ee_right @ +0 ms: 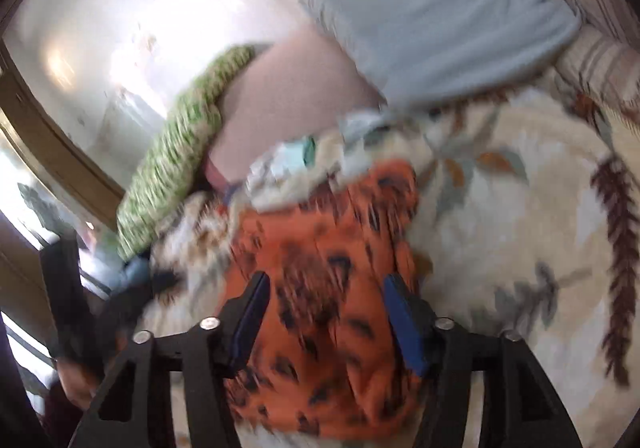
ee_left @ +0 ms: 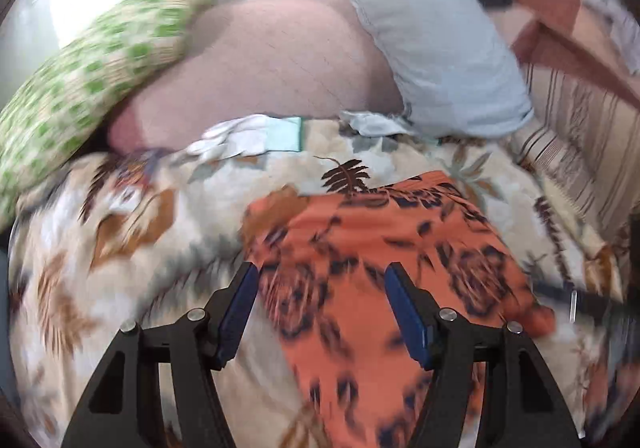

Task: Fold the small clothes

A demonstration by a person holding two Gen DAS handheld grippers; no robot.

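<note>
A: What crowds the orange garment (ee_left: 384, 248)?

B: It lies flat on the leaf-print bedspread (ee_left: 132, 232), dark flowers across it. Beyond its far edge sits a small pile of pale and teal cloth (ee_left: 256, 136), and behind that a pink pillow (ee_left: 280, 64). A green-patterned pillow (ee_left: 92, 68) leans at the left of the pink one, and a light blue pillow (ee_left: 436, 48) stands at the right. A striped cloth (ee_left: 576, 120) lies to the right of the blue pillow.

A: And the grippers?

B: The left gripper (ee_left: 322, 312) is spread wide, its blue pads (ee_left: 404, 308) apart over the garment's near part, holding nothing. The right gripper (ee_right: 326, 322) is just as wide open above the same garment (ee_right: 320, 268), also with nothing between its pads (ee_right: 402, 322). Both views are blurred, so whether the tips touch the cloth cannot be told.

A: Room to move?

B: In the right wrist view, open bedspread (ee_right: 520, 248) stretches to the right of the garment. To the left the bed ends near a dark frame (ee_right: 64, 280) and a white wall (ee_right: 100, 8). The cloth pile lies close to the garment's far edge.
</note>
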